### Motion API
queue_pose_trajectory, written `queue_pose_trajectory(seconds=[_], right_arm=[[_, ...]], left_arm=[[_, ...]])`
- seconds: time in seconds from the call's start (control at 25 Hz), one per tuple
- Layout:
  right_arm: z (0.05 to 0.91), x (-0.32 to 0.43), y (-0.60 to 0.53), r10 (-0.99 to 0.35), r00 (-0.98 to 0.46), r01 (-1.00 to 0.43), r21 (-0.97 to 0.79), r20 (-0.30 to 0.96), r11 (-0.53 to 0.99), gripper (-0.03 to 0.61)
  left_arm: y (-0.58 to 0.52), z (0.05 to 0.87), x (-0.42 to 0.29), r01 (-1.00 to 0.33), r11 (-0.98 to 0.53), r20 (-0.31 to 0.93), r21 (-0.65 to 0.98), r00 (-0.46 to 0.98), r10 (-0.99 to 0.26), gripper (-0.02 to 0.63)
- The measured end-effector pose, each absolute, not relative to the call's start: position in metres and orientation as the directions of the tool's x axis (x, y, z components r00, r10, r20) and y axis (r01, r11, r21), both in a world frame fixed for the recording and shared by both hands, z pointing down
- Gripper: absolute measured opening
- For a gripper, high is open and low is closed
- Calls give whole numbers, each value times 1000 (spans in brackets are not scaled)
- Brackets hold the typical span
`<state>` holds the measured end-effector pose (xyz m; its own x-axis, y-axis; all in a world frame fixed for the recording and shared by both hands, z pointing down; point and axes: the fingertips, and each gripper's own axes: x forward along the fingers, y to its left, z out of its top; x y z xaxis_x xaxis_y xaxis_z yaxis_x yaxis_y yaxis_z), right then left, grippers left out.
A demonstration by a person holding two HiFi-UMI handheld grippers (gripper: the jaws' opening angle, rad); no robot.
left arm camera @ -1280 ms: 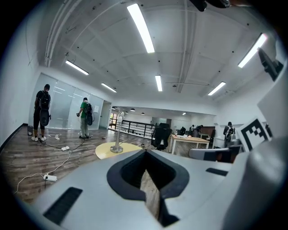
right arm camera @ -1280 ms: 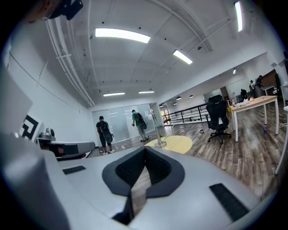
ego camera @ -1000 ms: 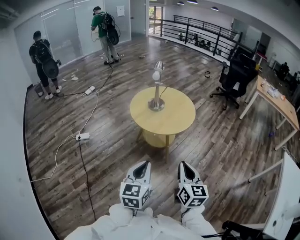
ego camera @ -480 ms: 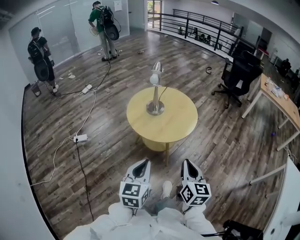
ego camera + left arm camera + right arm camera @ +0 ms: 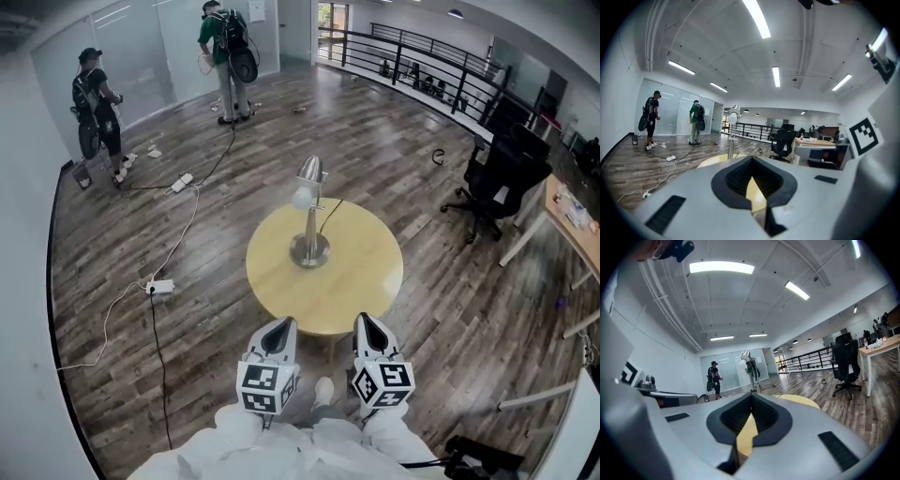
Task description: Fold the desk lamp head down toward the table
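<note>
Nearest the camera are the person's white sleeves (image 5: 281, 450), and between them a light shoe (image 5: 323, 389) on the wooden floor (image 5: 141, 375); from the sleeves the left gripper (image 5: 284, 324) and the right gripper (image 5: 364, 320) reach forward side by side, each carrying its marker cube; both are clenched with nothing in them. In each gripper view the dark pads meet at the tips, and only a sliver of yellow tabletop shows through the gap behind them.

The gripper tips lie at the near rim of the round yellow table (image 5: 361, 281) in the head view, apart from everything on it. The desk lamp (image 5: 310, 220) stands near the table's middle on a round metal base (image 5: 309, 251); its stem is upright and its metal head (image 5: 311, 170) is raised at the top, with a white bulb (image 5: 302, 197) just under it – not folded down; a thin black cord (image 5: 331, 208) runs from the stem off the far edge.

To the left a white power strip (image 5: 160, 286) and cables trail across the floor; to the right stands a black office chair (image 5: 502, 178), with a wooden desk (image 5: 574, 208) beyond it.

Farthest off, two people with backpacks – one (image 5: 97, 103) at the left and one in green (image 5: 225, 47) – stand by the glass wall (image 5: 141, 56); a black railing (image 5: 422, 58) runs along the back right.
</note>
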<state>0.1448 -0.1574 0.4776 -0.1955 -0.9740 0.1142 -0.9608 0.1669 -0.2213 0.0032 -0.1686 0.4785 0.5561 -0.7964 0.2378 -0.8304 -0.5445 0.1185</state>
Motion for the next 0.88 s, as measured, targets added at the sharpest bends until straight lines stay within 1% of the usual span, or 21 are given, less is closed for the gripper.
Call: queue_pose_trajectory(seconds=[0.16,0.36,0.52,0.68,0.76,0.88], right_arm=[[473,177,-225,-963,-243,-953,-213,121,214,12],[471,198,-291,-948,-290,-944,-202,130,261,12],[477,198,-334,-927,-347,-930,-185,145,319,12],[501,181,-380,-892,-419,-906,-150,171,397,12],[539,167,-408,-865,-447,-894,-113,226,433,12],[615,151,-442,-813,-448,-885,-55,373,462,12]], left_arm=[[-231,470,45,-838,-531,221,122,545,-809,0],[-291,468,67,-860,-493,221,131,510,-831,0],[-321,473,72,-874,-468,235,131,486,-842,0],[-340,486,68,-886,-447,273,127,464,-843,0],[-350,490,66,-887,-443,290,127,460,-839,0],[-359,485,67,-877,-469,286,101,478,-831,0]])
